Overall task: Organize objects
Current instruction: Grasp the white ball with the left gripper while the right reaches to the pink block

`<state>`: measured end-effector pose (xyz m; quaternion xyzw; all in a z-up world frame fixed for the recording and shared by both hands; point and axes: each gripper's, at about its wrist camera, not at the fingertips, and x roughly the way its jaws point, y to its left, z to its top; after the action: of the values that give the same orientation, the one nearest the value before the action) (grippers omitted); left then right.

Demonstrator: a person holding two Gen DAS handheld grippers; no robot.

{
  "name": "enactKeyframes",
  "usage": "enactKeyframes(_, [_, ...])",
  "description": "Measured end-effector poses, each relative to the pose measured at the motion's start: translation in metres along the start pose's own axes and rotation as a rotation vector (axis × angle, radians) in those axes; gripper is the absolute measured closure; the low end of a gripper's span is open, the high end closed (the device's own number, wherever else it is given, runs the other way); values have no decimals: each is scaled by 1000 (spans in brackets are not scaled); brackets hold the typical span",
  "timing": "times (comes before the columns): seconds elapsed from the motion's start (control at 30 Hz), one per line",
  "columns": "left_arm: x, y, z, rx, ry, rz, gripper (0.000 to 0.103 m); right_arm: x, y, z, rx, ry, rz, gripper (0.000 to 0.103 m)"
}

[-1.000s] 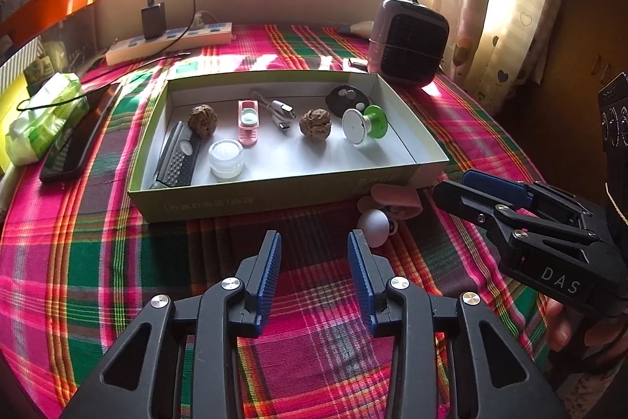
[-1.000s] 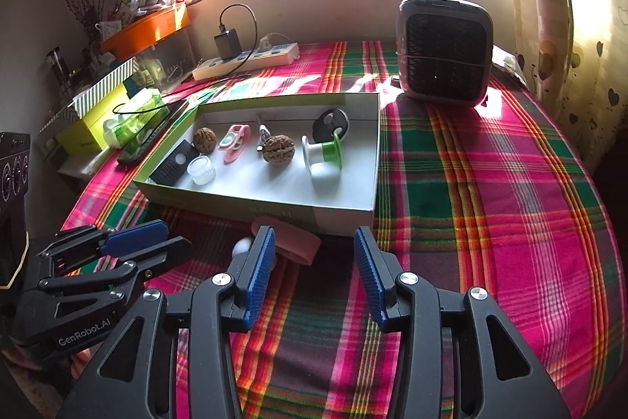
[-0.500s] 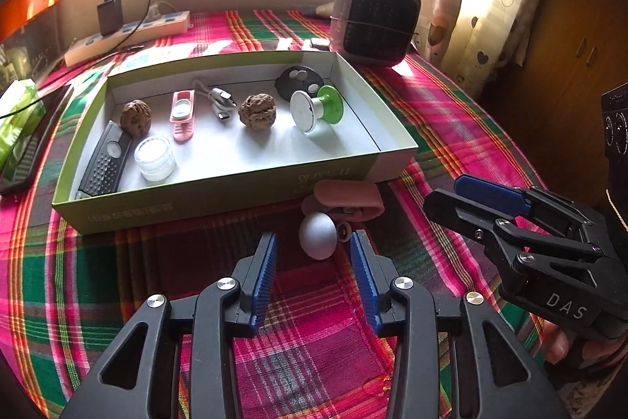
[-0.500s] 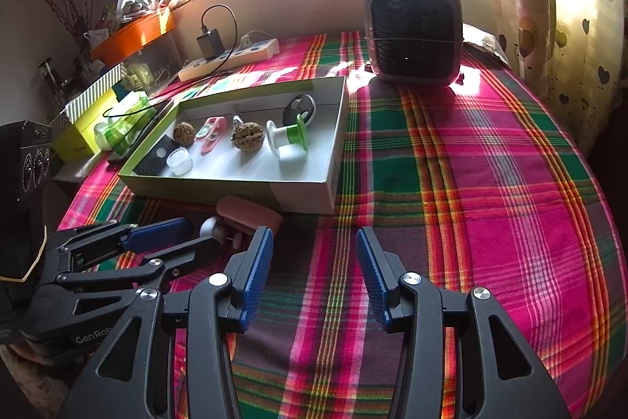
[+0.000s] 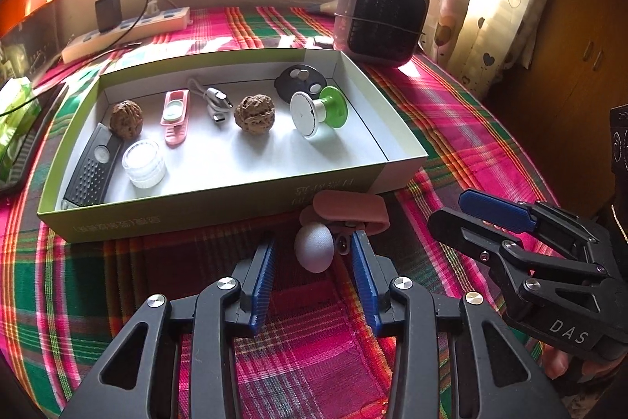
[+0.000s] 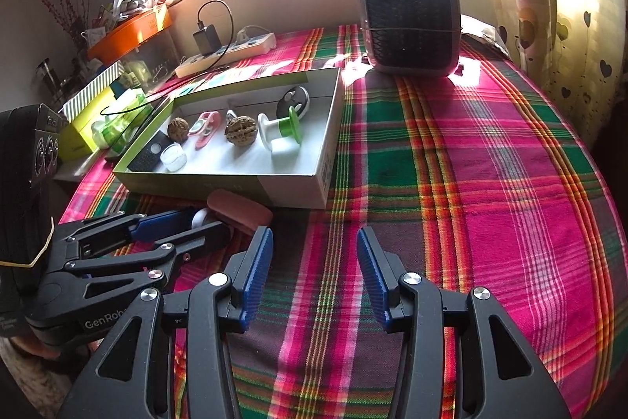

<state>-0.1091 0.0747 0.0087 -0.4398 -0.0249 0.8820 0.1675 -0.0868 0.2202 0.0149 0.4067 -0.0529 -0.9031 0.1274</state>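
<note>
Straddling a small white egg-shaped ball (image 5: pixel 314 252), the left gripper (image 5: pixel 312 264) has its jaws closing, blue pads either side of the ball with gaps showing on both sides, not pressing yet. Ball lies on the plaid tablecloth (image 6: pixel 490 191), just outside the near wall of the shallow green-and-white box (image 5: pixel 219 213), touching or just beside a pink oblong case (image 5: pixel 349 209) that sits against that wall; a small dark metal bit next to the ball, can't tell what it is. Right gripper (image 6: pixel 312 262) hovers over bare cloth to the right, fingers apart, nothing between them; also seen from the left wrist view at far right (image 5: pixel 463 213).

Inside the box, left to right: black remote (image 5: pixel 92 169), clear round jar (image 5: pixel 143 163), walnut (image 5: pixel 125 118), pink clip-like item (image 5: pixel 175 116), silver USB plug (image 5: pixel 218 103), second walnut (image 5: pixel 255 112), green-and-white spool (image 5: pixel 318 108), black round disc (image 5: pixel 300 79) in the far corner.

Behind the box: small grey heater (image 6: pixel 410 22), power strip (image 5: pixel 125 32) with black charger plugged in. Green packet (image 6: pixel 117 122) left of the box.
</note>
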Motion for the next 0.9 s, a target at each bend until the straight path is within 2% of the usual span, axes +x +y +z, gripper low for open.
enactKeyframes(0.1, [0, 1, 0, -9, 0, -19, 75, 1, 1, 0, -3, 5, 3, 57])
enactKeyframes(0.23, [-1, 2, -1, -16, -2, -21, 77, 2, 2, 0, -7, 8, 2, 57])
enactKeyframes(0.3, [-2, 3, -1, -20, -3, -16, 83, 3, 2, 1, -5, 11, 3, 57])
enactKeyframes(0.63, [-9, 16, -8, -61, -12, -13, 83, 8, 12, 1, -31, 27, 20, 57])
enactKeyframes(0.9, [-20, 33, -19, -93, -21, 10, 83, 22, 25, 8, -68, 50, 79, 57])
